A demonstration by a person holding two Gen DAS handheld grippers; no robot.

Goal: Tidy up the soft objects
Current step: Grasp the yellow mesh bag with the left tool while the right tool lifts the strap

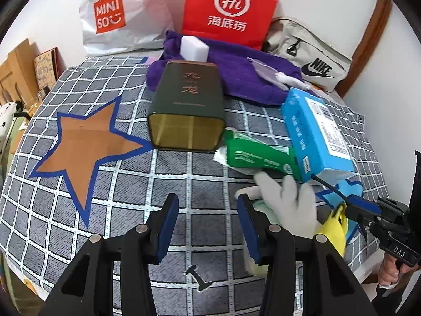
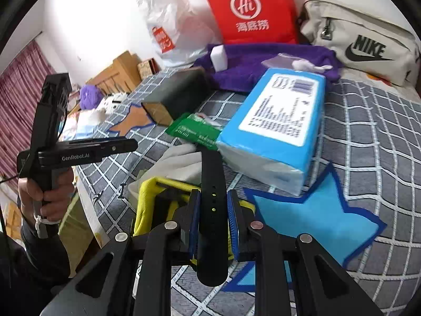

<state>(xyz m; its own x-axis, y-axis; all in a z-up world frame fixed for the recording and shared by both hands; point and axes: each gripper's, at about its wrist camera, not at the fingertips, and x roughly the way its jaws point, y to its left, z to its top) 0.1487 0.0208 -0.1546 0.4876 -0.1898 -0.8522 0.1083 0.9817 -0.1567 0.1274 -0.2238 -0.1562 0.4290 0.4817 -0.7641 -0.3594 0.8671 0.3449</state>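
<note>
Gripping black strap (image 2: 212,239) in right gripper (image 2: 213,197): pads clamped on its two long edges, roughly mid-length, strap lifted off the bed cover (image 2: 368,137). Left gripper (image 1: 206,200) released, nothing between the pads, hovering over the checks just beside the white glove (image 1: 289,200).

Location: strap above the yellow fabric piece (image 2: 150,197), near the edge of the blue star (image 2: 315,216).

Orientation: long axis in line with the right gripper's fingers. Rounded end back toward the camera, other end out ahead toward the green pack (image 2: 194,131) and the near corner of the blue tissue pack (image 2: 276,131). Flat holed face up toward the camera. From the left wrist view, visible only as a thin dark line slanting up from the pads to that pack corner.

Risks, as judged:
- Edge-on clamp on a soft band: likely to bow or roll between the pads and slip out on any quick swing.
- Free lengths on both sides of the pads: forward end could drag across the white glove or catch the tissue pack, levering the strap out of the grip.
- Yellow piece right below: low carry could hook it along.
- Crowded pile: careless release probably lands the strap across the glove, not on a star.
</note>
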